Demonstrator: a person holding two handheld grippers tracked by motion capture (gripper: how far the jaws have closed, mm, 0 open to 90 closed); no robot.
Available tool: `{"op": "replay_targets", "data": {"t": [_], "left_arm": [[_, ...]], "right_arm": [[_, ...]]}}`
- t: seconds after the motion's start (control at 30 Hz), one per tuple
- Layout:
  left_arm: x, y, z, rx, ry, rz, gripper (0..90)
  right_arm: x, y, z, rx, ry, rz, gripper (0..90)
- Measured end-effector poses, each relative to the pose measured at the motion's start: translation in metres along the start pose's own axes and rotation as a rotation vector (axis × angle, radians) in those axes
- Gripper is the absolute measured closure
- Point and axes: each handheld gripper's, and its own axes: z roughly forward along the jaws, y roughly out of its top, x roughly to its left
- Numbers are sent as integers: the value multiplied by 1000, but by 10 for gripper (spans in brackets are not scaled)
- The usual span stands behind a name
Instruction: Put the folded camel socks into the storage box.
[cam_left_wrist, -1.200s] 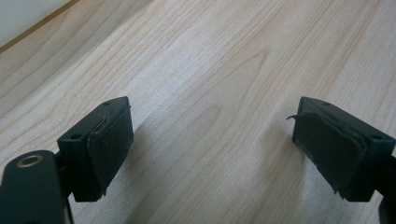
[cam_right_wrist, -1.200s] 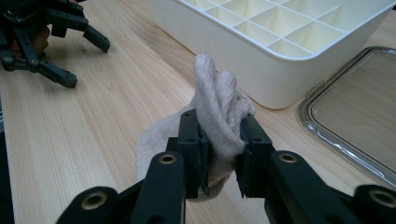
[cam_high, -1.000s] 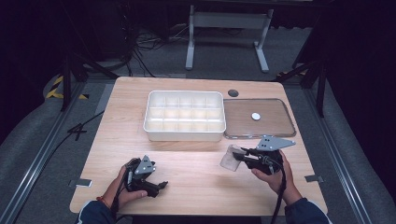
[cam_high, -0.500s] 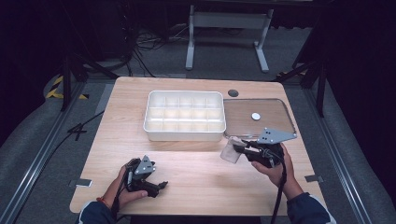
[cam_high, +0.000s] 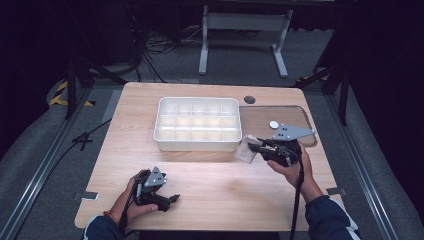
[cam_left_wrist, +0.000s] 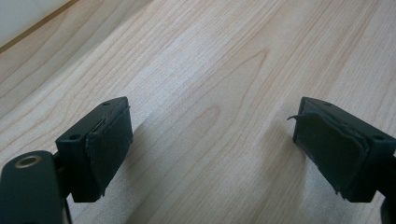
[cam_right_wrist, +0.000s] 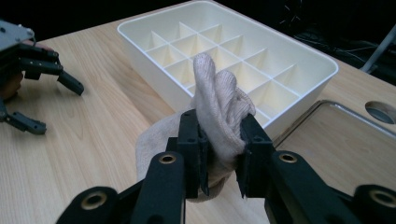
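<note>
High view: a light wooden table (cam_high: 210, 200) carries a white compartment tray (cam_high: 198, 125), divided into a grid of small cells, near its far middle. A clear flat lid (cam_high: 295, 116) lies just to the right of the tray, with a small white disc (cam_high: 274, 124) on it and a dark round hole (cam_high: 249, 99) in the tabletop near its far left corner. The right gripper (cam_high: 256, 147), held in the person's right hand (cam_high: 292, 165), points left toward the tray's near right corner and clamps a beige knitted cloth (cam_high: 245, 150), which hangs off the table just beside the tray wall. A grey three-cornered plate (cam_high: 291, 132) tops this gripper. The left gripper (cam_high: 172, 198), in the left hand (cam_high: 131, 202), rests near the table's near left edge, well apart from the tray.

Right gripper view: the two black jaws press on the cloth (cam_right_wrist: 219, 112) from both sides; its bunched top rises above them and a loose fold hangs to the lower left. The tray (cam_right_wrist: 303, 93) stands behind, its cells showing no contents, and the left gripper (cam_right_wrist: 46, 102) lies farther off at the left with its jaws apart.

Left gripper view: the jaws stand wide apart over bare wood (cam_left_wrist: 210, 93), with nothing between the worn pads (cam_left_wrist: 109, 142).
</note>
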Motion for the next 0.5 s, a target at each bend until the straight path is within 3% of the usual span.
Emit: {"op": "replay_targets", "data": {"t": [0.5], "left_arm": [[0,0,0,0,0,-1,120]], "right_arm": [[-6,33,18,-17,-18,-25,746]]}}
